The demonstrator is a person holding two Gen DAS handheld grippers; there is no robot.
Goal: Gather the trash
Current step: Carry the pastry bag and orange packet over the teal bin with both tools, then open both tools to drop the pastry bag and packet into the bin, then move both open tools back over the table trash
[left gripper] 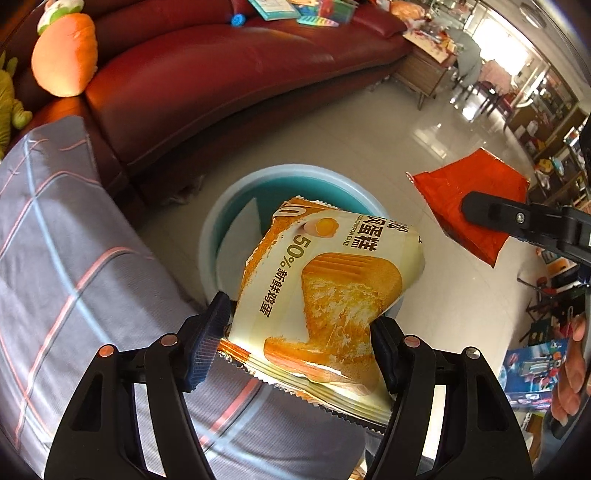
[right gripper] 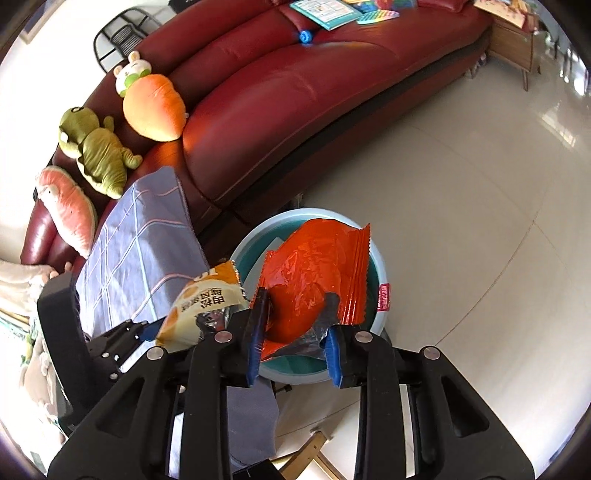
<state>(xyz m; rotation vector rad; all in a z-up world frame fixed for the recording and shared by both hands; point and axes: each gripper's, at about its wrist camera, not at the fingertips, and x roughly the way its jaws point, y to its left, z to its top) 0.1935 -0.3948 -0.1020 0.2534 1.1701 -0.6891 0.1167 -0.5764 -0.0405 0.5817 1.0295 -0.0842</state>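
My left gripper (left gripper: 299, 343) is shut on a yellow cake wrapper (left gripper: 325, 295) and holds it above the light blue trash bin (left gripper: 236, 206) on the floor. My right gripper (right gripper: 295, 332) is shut on an orange-red snack wrapper (right gripper: 314, 273) and holds it over the same bin (right gripper: 376, 266). The red wrapper (left gripper: 469, 195) and a right finger (left gripper: 491, 212) show in the left wrist view, right of the bin. The cake wrapper (right gripper: 203, 306) and the left gripper (right gripper: 140, 332) show in the right wrist view, left of the bin.
A red leather sofa (right gripper: 295, 96) stands behind the bin, with plush toys (right gripper: 155, 107) and books (right gripper: 325, 11) on it. A grey plaid cloth (left gripper: 55, 258) lies left of the bin. A wooden side table (left gripper: 424, 74) stands by the sofa's end. Glossy tile floor (right gripper: 461, 203) spreads right.
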